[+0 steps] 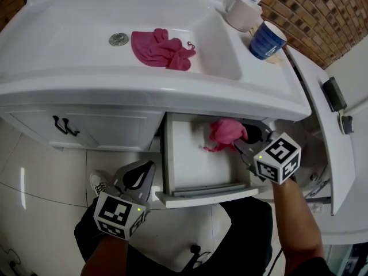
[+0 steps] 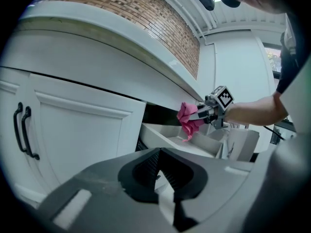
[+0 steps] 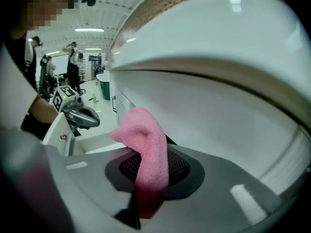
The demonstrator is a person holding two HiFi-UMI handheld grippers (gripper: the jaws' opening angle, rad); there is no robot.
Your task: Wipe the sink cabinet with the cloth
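Right gripper (image 1: 241,141) jaws pinch one cloth (image 1: 226,132) above the open drawer (image 1: 190,171). Second cloth (image 1: 161,49) lies in sink (image 1: 69,45). Two cups: white cup (image 1: 241,11), blue cup (image 1: 266,39). Left gripper (image 1: 140,176) jaws closed, empty.

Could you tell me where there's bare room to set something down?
Bare: the basin left of the drain, and the drawer floor left of the pink cloth in the right gripper. Crowded: mid-basin under the second cloth, and around the white mug and blue cup.

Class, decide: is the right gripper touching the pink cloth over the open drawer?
Touching. The right gripper view shows the right gripper's jaws shut on the pink cloth, which bulges up between them.
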